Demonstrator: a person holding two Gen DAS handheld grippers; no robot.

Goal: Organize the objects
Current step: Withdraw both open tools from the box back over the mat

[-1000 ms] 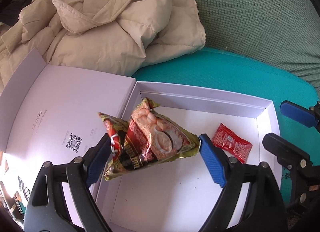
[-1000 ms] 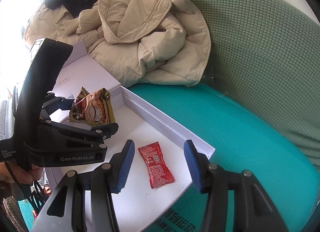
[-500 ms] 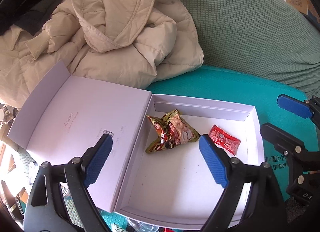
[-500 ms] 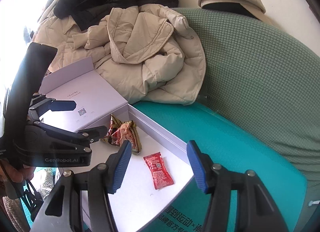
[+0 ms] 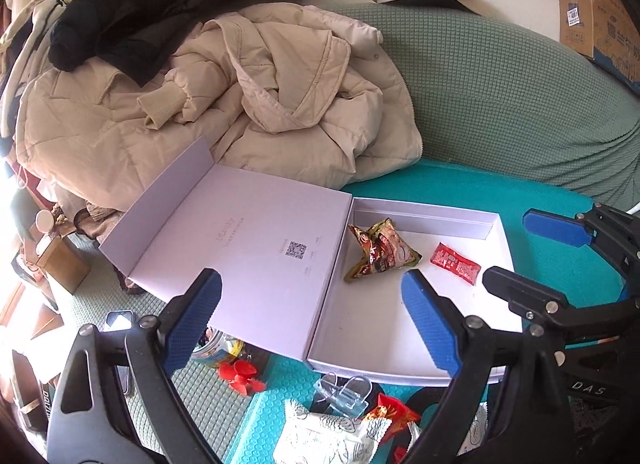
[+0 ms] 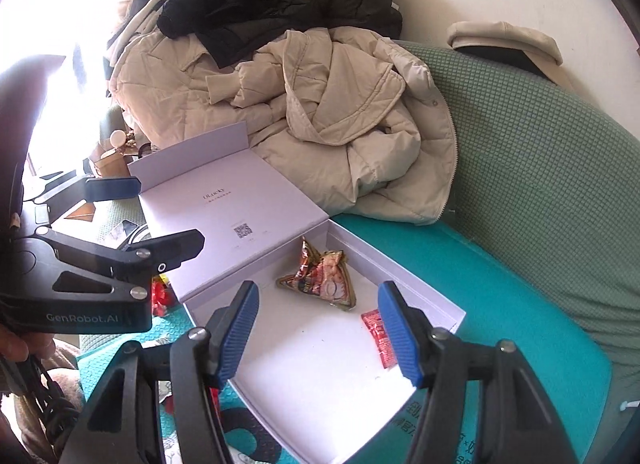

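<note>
Hovering above the white box (image 5: 496, 224), both grippers spread, empty, jaws opening.
Risk: the crumpled snack packet (image 5: 380, 252) may block the lid (image 5: 240, 232) closing.

The open box (image 5: 416, 348) sits on the sofa seat (image 5: 532, 200), and everything reads off it. Inside, toward its far wall, lies the crumpled snack packet (image 5: 380, 254), with the small sauce sachet (image 5: 455, 263) just to its right, apart from it. The lid (image 5: 248, 248) folds out flat to the left of the box. Behind lid and box the quilted jacket (image 5: 248, 112) is heaped, with a dark garment (image 5: 168, 4) on top of it further back. In front of the box, below its near edge, lie a clear clip (image 5: 344, 390) and another snack bag (image 5: 332, 434).
</note>
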